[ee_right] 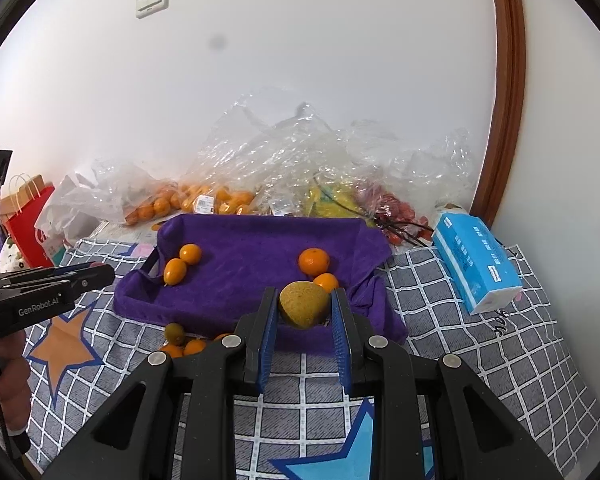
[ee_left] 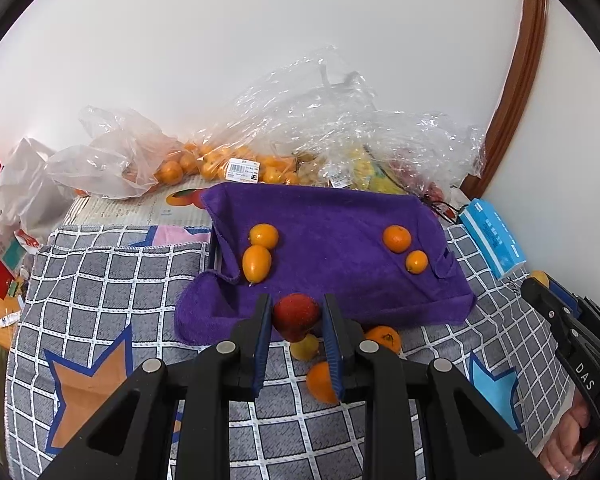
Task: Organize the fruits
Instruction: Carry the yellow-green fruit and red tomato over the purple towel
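Your left gripper [ee_left: 296, 314] is pinching a red fruit [ee_left: 296, 316] between its blue pads; the fruit's narrower end hangs downward, so its long axis runs roughly up and down, and its flanks are hidden by the pads. Your right gripper [ee_right: 305, 306] is clamped on a yellow-green fruit [ee_right: 303, 304], whose tapered end points down and toward the right pad. Whether it is whole or cut you cannot tell.

Just below the left gripper, on the checked cloth [ee_left: 112, 280], lie loose fruits [ee_left: 382, 338]: two orange ones and a yellowish one, all partly covered by the fingers. The right wrist view shows the same cluster half cut off behind the gripper body.

Beyond them sits the tray lined with a purple towel [ee_left: 332, 240]. On its left side an oval orange fruit [ee_left: 256, 263] lies with its long axis pointing away from you, touching a rounder orange [ee_left: 263, 235] behind it. On the right side two more oranges [ee_left: 397, 239] sit just beside each other.

To the right a blue tissue pack [ee_right: 476, 258] lies on the cloth. Farthest back, against the wall, crumpled clear plastic bags [ee_left: 320, 128] hold oranges, something yellow and something red; the wrinkled film makes those contents hard to make out.
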The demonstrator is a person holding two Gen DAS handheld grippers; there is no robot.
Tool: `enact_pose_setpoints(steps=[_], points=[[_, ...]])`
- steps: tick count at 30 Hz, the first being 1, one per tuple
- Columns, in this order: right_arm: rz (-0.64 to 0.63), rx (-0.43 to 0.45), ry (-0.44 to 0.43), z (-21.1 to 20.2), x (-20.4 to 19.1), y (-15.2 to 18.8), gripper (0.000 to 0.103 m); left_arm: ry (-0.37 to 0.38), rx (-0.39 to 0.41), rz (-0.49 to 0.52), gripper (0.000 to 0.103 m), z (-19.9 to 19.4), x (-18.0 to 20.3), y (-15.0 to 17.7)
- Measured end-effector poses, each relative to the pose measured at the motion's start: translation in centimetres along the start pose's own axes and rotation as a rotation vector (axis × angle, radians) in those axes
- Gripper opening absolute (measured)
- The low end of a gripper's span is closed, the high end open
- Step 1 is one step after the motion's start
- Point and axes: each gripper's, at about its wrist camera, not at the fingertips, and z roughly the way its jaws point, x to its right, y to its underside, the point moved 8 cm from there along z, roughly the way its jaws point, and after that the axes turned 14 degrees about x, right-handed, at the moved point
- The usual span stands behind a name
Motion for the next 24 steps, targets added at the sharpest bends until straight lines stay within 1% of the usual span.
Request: enact_pose_setpoints(steps=[4, 8, 15, 24], points=[[0.005, -0.005, 0.012, 0.8, 0.7, 0.1, 0.026, -0.008, -0.013, -0.009, 0.023, 0.8, -0.4, 0.1], [0.02, -0.011, 0.025, 1.8, 1.8, 0.0, 0.026, 0.0, -0.026, -0.034, 0.023, 1.6, -0.9, 0.0], [0.021, -0.015, 0.042, 3.8, 2.9, -0.3, 0.026, -0.016, -0.038, -0.045, 0.023, 3.2, -1.8, -0.2], [0.025, -0.056, 0.027, 7.1, 3.2, 1.0, 0.026, -0.026, -0.069, -0.051, 0.023, 5.6, -2.5, 0.1]])
